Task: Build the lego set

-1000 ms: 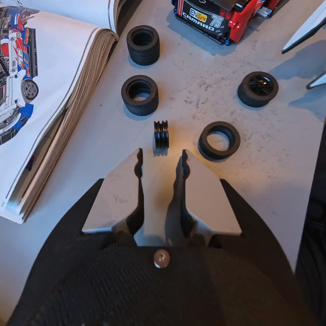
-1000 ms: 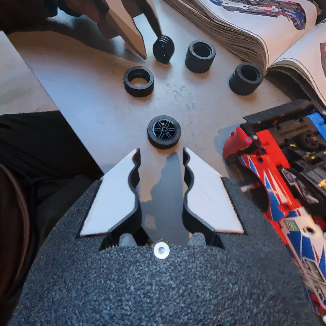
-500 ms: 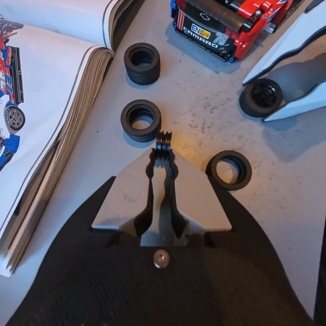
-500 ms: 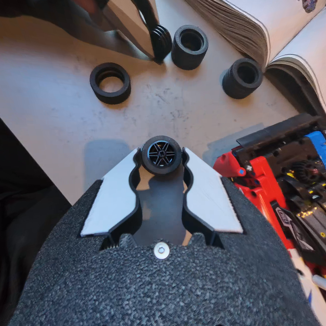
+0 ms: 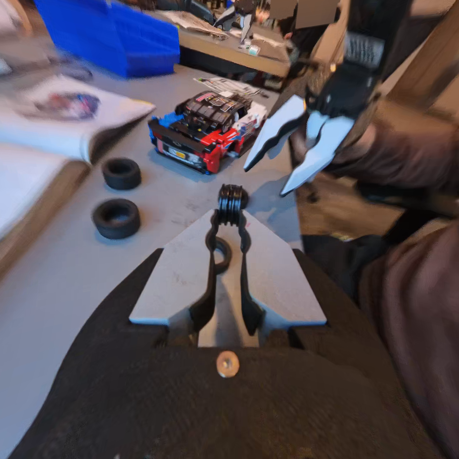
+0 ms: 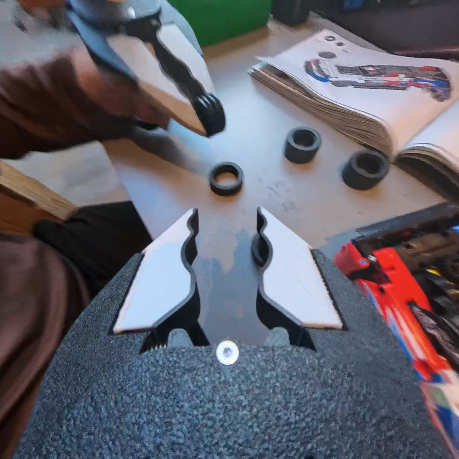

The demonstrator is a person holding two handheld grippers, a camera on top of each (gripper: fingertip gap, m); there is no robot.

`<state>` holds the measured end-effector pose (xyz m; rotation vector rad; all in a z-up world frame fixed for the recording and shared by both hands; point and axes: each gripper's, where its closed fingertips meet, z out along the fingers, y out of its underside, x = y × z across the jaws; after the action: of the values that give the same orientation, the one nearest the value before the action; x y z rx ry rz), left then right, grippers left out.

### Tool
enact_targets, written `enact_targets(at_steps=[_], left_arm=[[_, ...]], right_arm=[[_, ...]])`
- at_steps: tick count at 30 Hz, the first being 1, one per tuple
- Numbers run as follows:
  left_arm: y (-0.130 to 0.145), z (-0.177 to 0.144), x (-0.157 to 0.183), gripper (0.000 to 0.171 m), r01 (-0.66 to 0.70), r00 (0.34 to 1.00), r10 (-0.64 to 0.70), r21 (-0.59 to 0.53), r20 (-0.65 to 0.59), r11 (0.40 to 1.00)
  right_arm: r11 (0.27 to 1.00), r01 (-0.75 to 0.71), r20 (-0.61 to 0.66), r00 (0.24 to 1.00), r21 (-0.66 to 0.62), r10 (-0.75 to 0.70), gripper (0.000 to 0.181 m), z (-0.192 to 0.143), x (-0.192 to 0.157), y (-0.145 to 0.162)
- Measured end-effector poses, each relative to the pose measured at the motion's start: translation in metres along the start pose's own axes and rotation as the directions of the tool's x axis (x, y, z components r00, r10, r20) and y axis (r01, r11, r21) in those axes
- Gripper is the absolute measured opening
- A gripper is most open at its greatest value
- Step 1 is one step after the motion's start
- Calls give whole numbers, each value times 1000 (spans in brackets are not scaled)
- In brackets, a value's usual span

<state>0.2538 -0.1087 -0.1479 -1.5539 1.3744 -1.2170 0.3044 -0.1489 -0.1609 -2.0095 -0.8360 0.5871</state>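
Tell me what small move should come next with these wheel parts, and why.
Probably reach the right tongs forward to the low empty tyre. They are open and hold nothing, while the left tongs grip a bare ribbed rim, lifted, which seems to need a tyre.

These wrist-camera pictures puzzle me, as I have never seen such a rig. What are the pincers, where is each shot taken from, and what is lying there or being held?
A person holds a two-finger gripper in each hand, and each gripper carries a camera looking along its fingers. One picture is from the left gripper, the other from the right gripper. On the grey table lie three loose black tyres, a part-built red, blue and black toy car and an open instruction book. The left gripper is shut on a ribbed black wheel rim. The right gripper is open, with nothing between its fingers.
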Motion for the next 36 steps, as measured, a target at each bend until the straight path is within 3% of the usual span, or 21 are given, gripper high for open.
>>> enact_targets(at_steps=[1, 2, 3, 5, 7, 8, 10, 14, 16, 21, 24, 26, 29, 31, 34, 36], left_arm=[[-1, 1, 0, 12, -157, 984, 158, -15, 80, 987], [-3, 1, 2, 12, -333, 928, 335, -41, 164, 942], [-9, 0, 7, 11, -511, 823, 513, -77, 245, 856], [-23, -3, 22, 12, -794, 476, 795, -203, 376, 572], [-25, 1, 33, 13, -871, 139, 916, -393, 377, 294], [-24, 6, 39, 13, -876, 26, 936, -443, 352, 191], [-20, 14, 54, 12, -885, -101, 943, -462, 317, 61], [-15, 22, 65, 12, -892, -156, 940, -452, 302, -3], [-10, 28, 72, 13, -902, -143, 945, -432, 295, -2], [2, 33, 76, 12, -912, -41, 953, -400, 302, 88], [16, 33, 68, 15, -892, 158, 948, -373, 276, 257], [22, 24, 56, 19, -832, 339, 896, -353, 287, 428], [27, 3, 23, 26, -639, 607, 723, -338, 329, 691], [30, -7, 0, 38, -481, 744, 573, -318, 344, 817], [40, 0, -14, 45, -264, 895, 350, -306, 276, 915], [46, 9, -17, 57, -169, 938, 251, -316, 239, 934]], right_arm=[[999, -47, 78, 996, 23, 45, 45, -1, -10, -3], [995, -93, 162, 983, 36, 86, 44, -3, -20, -6], [990, -135, 237, 964, 45, 121, 45, -6, -28, -8], [978, -196, 311, 936, 77, 163, 48, -12, -36, -13], [971, -208, 333, 929, 114, 160, 48, -16, -39, -19], [973, -192, 324, 935, 128, 142, 48, -17, -39, -22], [982, -115, 281, 957, 153, 69, 48, -17, -41, -27], [992, 40, 210, 976, 117, -64, 44, -9, -51, -22], [993, 84, 208, 973, 86, -100, 30, -7, -57, -15], [996, 74, 210, 974, 58, -84, 30, -3, -58, -3], [998, 59, 174, 983, 10, -60, 30, 3, -46, 10], [997, 67, 121, 991, -38, -62, 30, 4, -34, 24], [993, 84, 55, 995, -87, -79, 30, 4, -19, 41], [988, 92, 33, 996, -120, -89, 30, 5, -13, 50], [985, 92, 26, 996, -144, -89, 30, 7, -10, 57], [983, 98, 14, 995, -155, -97, 30, 7, -7, 59]])
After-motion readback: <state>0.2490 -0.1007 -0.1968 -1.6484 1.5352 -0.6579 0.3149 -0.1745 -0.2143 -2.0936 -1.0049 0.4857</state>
